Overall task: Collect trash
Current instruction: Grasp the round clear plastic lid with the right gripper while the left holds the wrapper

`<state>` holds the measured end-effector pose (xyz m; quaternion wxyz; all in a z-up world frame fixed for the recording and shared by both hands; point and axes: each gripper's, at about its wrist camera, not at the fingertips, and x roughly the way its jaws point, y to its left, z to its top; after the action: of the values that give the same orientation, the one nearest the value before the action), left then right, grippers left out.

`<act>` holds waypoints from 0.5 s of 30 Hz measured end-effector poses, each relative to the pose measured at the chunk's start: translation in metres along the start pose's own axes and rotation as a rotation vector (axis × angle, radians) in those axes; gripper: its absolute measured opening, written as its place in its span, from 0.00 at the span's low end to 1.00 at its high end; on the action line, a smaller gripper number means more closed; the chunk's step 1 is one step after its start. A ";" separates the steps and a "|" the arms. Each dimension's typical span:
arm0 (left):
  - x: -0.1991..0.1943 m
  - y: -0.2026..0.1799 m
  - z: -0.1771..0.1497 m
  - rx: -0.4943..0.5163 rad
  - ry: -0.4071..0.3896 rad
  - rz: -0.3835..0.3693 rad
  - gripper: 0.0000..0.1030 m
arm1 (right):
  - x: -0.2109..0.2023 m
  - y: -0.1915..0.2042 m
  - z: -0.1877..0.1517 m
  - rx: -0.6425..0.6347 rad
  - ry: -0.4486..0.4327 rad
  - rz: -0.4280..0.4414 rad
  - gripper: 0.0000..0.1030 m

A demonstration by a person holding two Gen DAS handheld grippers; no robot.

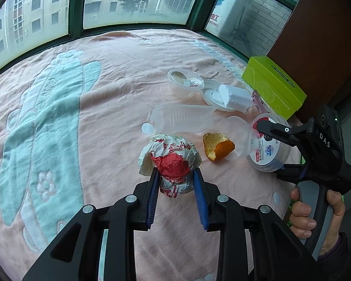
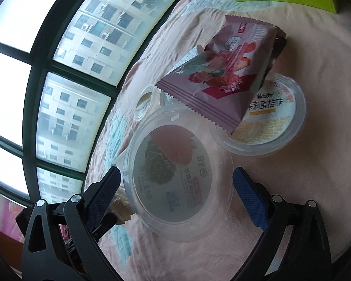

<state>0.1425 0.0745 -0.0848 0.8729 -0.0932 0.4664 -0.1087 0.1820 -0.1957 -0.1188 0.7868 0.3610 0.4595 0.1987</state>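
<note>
The left gripper [image 1: 175, 175] is clamped on a crumpled wrapper [image 1: 169, 161] above the pink blanket [image 1: 119, 89], while the right gripper [image 2: 177, 180] stands open around a plastic cup [image 2: 173, 175], its 2 pads apart from it

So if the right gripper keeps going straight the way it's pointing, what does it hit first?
Most likely the berry-labelled clear cup: it already sits between the open jaws of the right gripper. The pink snack wrapper lies beyond it, though depth is hard to judge.
</note>
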 end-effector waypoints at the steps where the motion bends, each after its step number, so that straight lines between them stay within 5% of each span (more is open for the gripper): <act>1: 0.000 -0.001 0.000 0.000 0.000 0.000 0.28 | 0.000 -0.001 0.001 -0.001 0.001 -0.001 0.93; 15: -0.001 -0.002 -0.004 -0.009 0.004 -0.003 0.28 | -0.037 -0.005 0.000 -0.026 -0.070 -0.010 0.88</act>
<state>0.1379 0.0726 -0.0855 0.8715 -0.0974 0.4683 -0.1080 0.1635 -0.2228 -0.1017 0.8080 0.3551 0.4308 0.1881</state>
